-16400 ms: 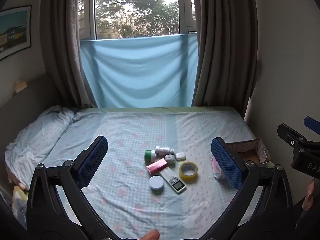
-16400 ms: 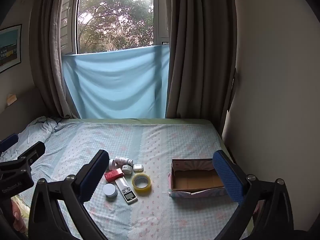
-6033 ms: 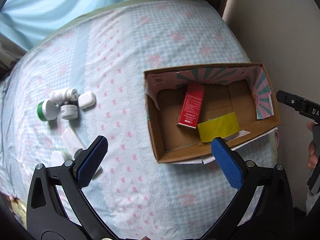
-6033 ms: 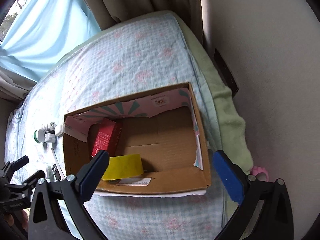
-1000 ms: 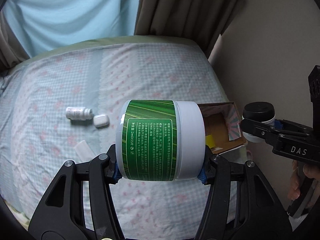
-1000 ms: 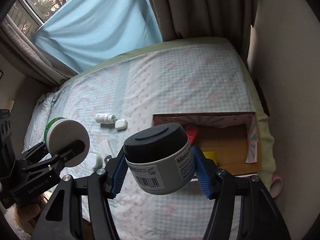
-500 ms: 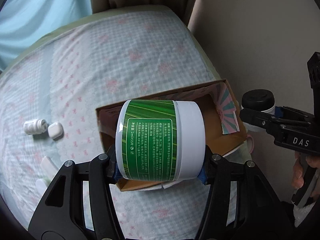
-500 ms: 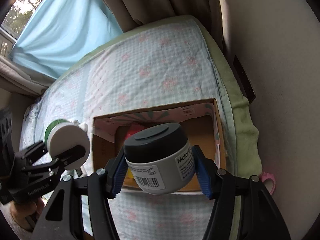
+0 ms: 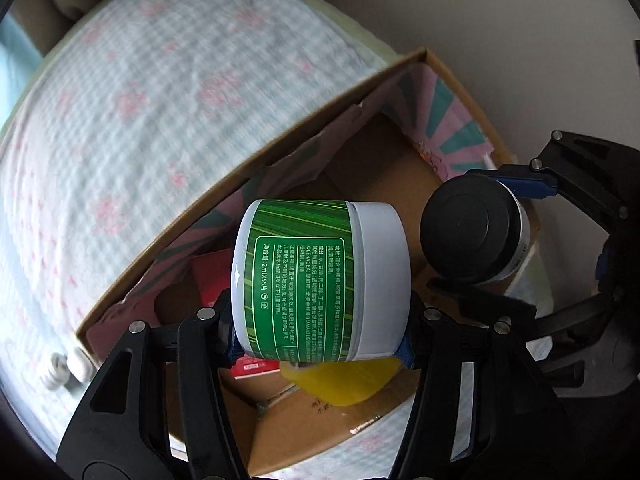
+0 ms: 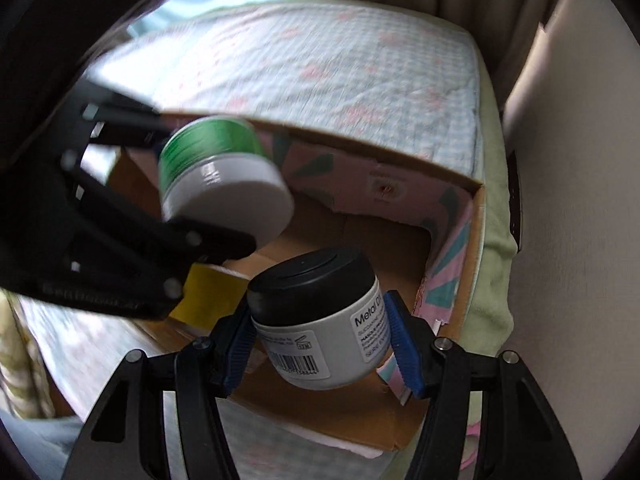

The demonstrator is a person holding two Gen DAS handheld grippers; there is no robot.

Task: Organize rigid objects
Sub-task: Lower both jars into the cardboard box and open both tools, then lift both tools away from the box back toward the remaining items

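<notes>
Left gripper: clamped on a round jar with a green label and white screw lid, gripped across its ends, jar lying sideways, lid toward 3 o'clock. Blue pads only partly visible behind the jar. Seen from the right wrist, the same jar blurred at 10 o'clock, white lid facing the lens.

Right gripper: clamped on a squat grey jar with a black lid, blue ribbed pads pressing both sides, barcode label facing down-front, lid tilted toward 12 o'clock. In the left wrist view this jar sits at 3 o'clock of the green one, close beside it, not touching.

Both jars held above the open cardboard box with a pink and teal patterned lining.

In the box, under the green jar: flat red carton at 9 o'clock, yellow roll of tape at 6 o'clock, partly hidden.

Box resting on a pale blue checked bedsheet with pink flowers. Outside the box at 8 o'clock, small white items on the sheet, too blurred to identify.
</notes>
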